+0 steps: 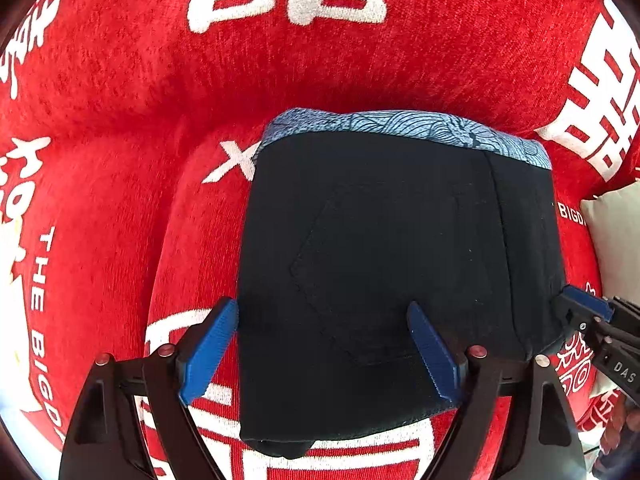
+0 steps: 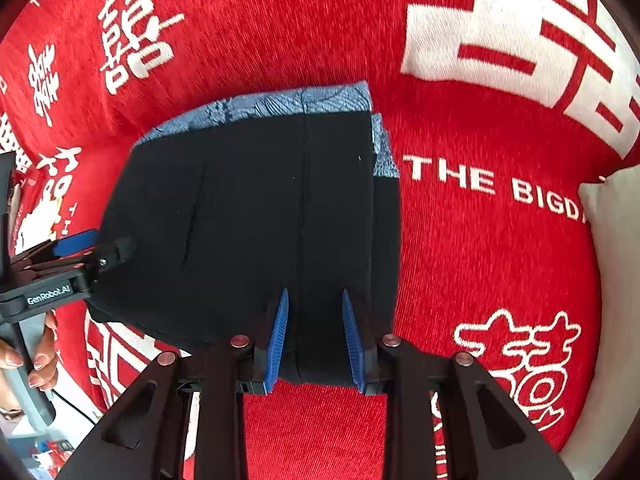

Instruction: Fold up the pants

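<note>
The black pants [image 1: 392, 264] lie folded into a compact rectangle on the red cover, with a blue patterned waistband [image 1: 408, 128] along the far edge. My left gripper [image 1: 324, 344] is open, its blue fingers wide apart over the near edge of the pants. My right gripper [image 2: 314, 336] is open, its blue fingers straddling the near right part of the folded pants [image 2: 256, 216]. The right gripper also shows in the left wrist view [image 1: 588, 312] at the pants' right edge. The left gripper shows in the right wrist view [image 2: 80, 252] at their left edge.
A red cover [image 1: 120, 80] with white characters and lettering spreads over the whole surface. A pale cushion [image 2: 616, 264] lies at the right. A hand [image 2: 36, 356] holds the left gripper's handle. Small clutter [image 2: 44, 452] sits low at the left.
</note>
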A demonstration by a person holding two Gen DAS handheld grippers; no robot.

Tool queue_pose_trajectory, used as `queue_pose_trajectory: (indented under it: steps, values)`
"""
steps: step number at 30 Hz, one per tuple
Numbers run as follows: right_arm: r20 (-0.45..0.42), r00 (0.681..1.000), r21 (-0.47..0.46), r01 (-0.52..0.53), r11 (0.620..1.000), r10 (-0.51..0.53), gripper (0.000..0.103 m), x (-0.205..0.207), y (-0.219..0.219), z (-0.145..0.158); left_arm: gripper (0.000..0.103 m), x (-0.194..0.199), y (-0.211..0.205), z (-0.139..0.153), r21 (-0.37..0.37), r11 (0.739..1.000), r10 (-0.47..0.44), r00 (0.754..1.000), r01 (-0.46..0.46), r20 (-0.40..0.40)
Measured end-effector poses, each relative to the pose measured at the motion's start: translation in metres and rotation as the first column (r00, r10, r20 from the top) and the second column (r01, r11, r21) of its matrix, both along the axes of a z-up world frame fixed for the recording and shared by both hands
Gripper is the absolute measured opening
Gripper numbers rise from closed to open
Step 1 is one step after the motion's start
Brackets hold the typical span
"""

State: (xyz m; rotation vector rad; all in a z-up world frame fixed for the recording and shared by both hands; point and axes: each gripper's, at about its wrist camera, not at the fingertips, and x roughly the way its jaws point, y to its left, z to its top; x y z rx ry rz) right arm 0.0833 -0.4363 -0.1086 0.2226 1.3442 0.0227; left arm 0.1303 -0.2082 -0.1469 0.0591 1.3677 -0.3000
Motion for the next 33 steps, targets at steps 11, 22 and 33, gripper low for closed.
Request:
queue_pose_trajectory:
  steps: [11,22,33]
  values:
    - [0.023,1.0,-0.033,0.018,0.999,-0.018,0.031,-0.021,0.007,-0.012,0.087,0.006,0.024,0.005,-0.016,0.999,0.028,0.999,-0.029,-0.02]
    - [0.019,0.999,-0.024,0.03,0.999,-0.03,0.038,-0.02,0.01,-0.012,0.087,0.01,0.029,-0.006,-0.05,0.998,0.038,0.997,-0.042,-0.071]
    - [-0.071,0.984,0.157,0.174,0.972,-0.164,0.07,-0.035,-0.036,-0.006,0.087,0.02,0.027,-0.008,-0.078,0.997,0.015,0.996,-0.022,-0.09]
